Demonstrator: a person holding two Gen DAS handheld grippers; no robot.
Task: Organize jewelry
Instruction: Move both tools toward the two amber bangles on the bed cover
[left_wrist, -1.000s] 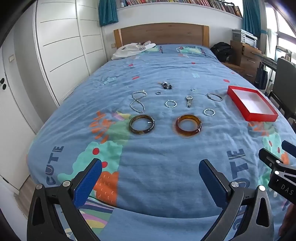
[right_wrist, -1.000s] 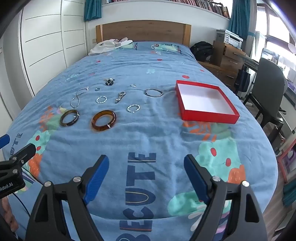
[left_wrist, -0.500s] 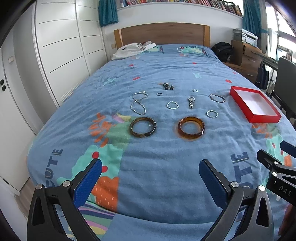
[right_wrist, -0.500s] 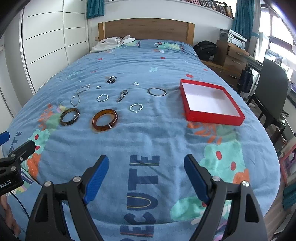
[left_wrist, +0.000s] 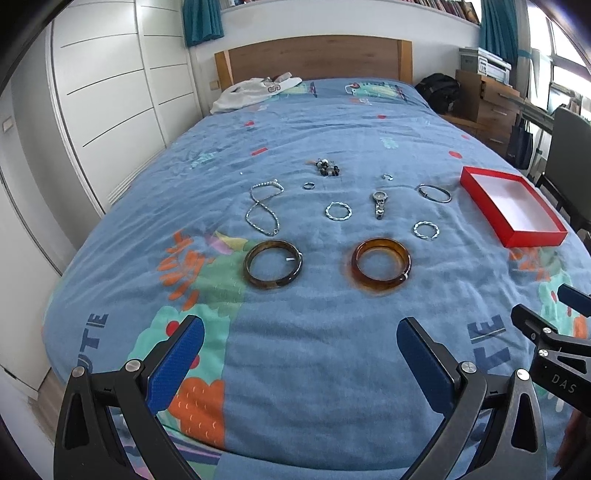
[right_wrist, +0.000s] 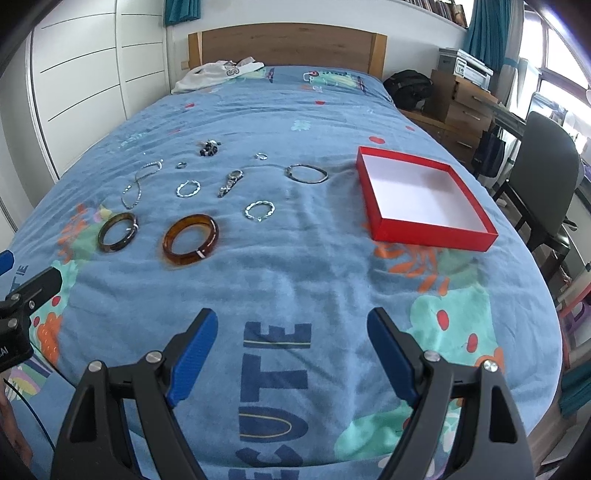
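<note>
Jewelry lies spread on the blue bedspread (left_wrist: 314, 332). A dark brown bangle (left_wrist: 272, 264) and an amber bangle (left_wrist: 381, 266) lie nearest. Behind them are a silver chain necklace (left_wrist: 263, 212), twisted silver rings (left_wrist: 338, 211), a small watch (left_wrist: 379, 204), a thin bracelet (left_wrist: 435, 192) and a bead cluster (left_wrist: 327, 168). An empty red box (right_wrist: 421, 195) sits to the right. My left gripper (left_wrist: 300, 343) is open and empty, short of the bangles. My right gripper (right_wrist: 291, 334) is open and empty, near the bed's front edge.
A white garment (left_wrist: 255, 92) lies by the wooden headboard (left_wrist: 314, 59). White wardrobe doors (left_wrist: 110, 92) line the left. A dark chair (right_wrist: 543, 177) and wooden drawers (right_wrist: 461, 103) stand right of the bed. The other gripper shows at each view's edge (left_wrist: 554, 350).
Both grippers have moved forward over the bed toward the jewelry and the box, which appear nearer and larger. Both stay open and empty. Nothing on the bed has moved.
</note>
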